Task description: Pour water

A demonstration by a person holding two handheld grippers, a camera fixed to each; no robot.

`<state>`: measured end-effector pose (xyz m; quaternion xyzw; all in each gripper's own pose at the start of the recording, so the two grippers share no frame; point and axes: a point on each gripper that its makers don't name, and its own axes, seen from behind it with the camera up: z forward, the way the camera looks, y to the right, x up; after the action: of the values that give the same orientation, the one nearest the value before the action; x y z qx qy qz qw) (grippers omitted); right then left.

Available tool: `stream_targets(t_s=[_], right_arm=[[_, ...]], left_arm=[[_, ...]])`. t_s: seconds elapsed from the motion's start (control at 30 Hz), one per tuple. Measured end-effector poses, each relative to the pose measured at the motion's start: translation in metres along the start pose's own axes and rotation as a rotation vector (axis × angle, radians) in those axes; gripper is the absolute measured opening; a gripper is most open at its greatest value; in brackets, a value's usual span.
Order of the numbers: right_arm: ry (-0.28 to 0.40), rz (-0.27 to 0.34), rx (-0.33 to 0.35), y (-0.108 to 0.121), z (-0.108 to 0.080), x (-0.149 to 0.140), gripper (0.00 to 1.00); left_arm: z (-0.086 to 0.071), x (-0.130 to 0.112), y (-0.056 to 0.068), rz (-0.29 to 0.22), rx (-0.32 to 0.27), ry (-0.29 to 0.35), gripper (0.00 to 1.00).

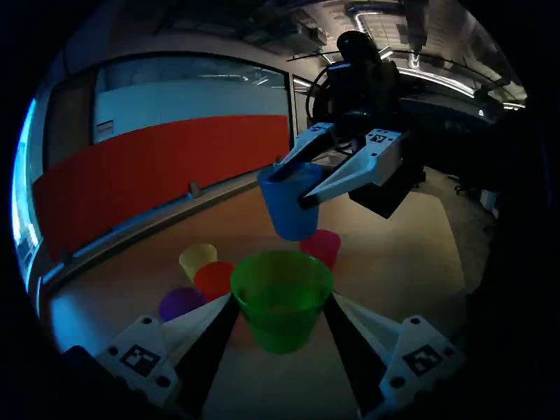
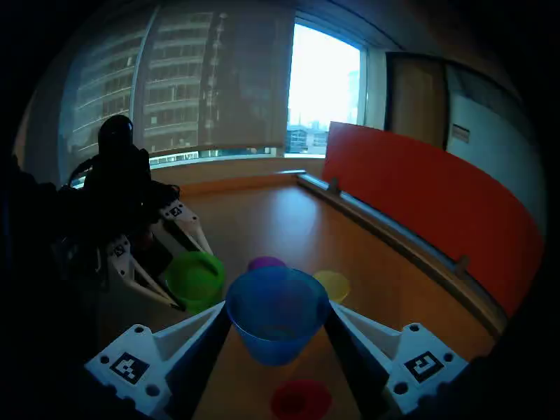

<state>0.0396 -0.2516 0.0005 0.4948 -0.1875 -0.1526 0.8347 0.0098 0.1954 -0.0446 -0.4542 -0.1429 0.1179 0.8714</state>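
Seen from the left gripper view, a purple cup [image 1: 180, 302], a yellow cup [image 1: 197, 259] and a red cup [image 1: 213, 278] cluster on the wooden tabletop [image 1: 399, 266]; beside them the left claw [image 1: 280, 308] is clamped on a green cup [image 1: 282, 276], a finger on either side; beyond, the right claw [image 1: 288, 185] grips a blue cup [image 1: 290, 217], raised near a pink cup [image 1: 320, 246]; whether either held cup contains water cannot be told.
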Motion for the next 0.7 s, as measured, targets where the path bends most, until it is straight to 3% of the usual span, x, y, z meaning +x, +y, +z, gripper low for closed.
stream_targets(t_s=[0.7], right_arm=[[-0.055,-0.019,0.066,-0.025,0.013,-0.035,0.91]], left_arm=[[-0.001,-0.038,0.015,0.013,-0.039,-0.095,0.83]])
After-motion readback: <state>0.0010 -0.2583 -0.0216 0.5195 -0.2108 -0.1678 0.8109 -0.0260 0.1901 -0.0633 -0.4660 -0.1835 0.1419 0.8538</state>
